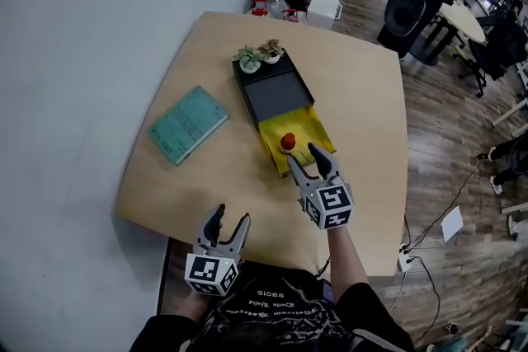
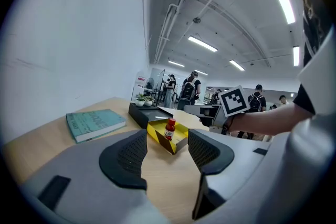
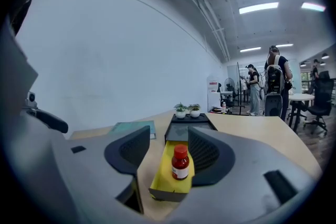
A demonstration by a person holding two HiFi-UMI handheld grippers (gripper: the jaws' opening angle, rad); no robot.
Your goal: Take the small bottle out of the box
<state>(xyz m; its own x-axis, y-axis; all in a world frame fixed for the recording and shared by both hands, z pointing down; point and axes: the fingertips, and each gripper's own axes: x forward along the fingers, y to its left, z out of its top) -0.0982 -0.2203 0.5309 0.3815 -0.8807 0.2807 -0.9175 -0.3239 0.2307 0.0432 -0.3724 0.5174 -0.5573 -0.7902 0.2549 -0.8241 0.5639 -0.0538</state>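
Observation:
A small bottle [image 1: 287, 142] with a red cap and white label stands upright in the yellow open tray of a box [image 1: 309, 130]; the box's black lid part [image 1: 275, 92] lies behind it. The bottle [image 3: 180, 162] shows between my right jaws and further off as the bottle [image 2: 170, 130] in the left gripper view. My right gripper [image 1: 310, 161] is open just in front of the tray, jaws either side of the bottle's line. My left gripper [image 1: 228, 227] is open near the table's front edge, holding nothing.
A teal book [image 1: 187, 124] lies left of the box. Two small potted plants [image 1: 259, 56] sit at the box's far end. The wooden table [image 1: 363, 103] stands against a white wall on the left. People, chairs and desks fill the room beyond, at the right.

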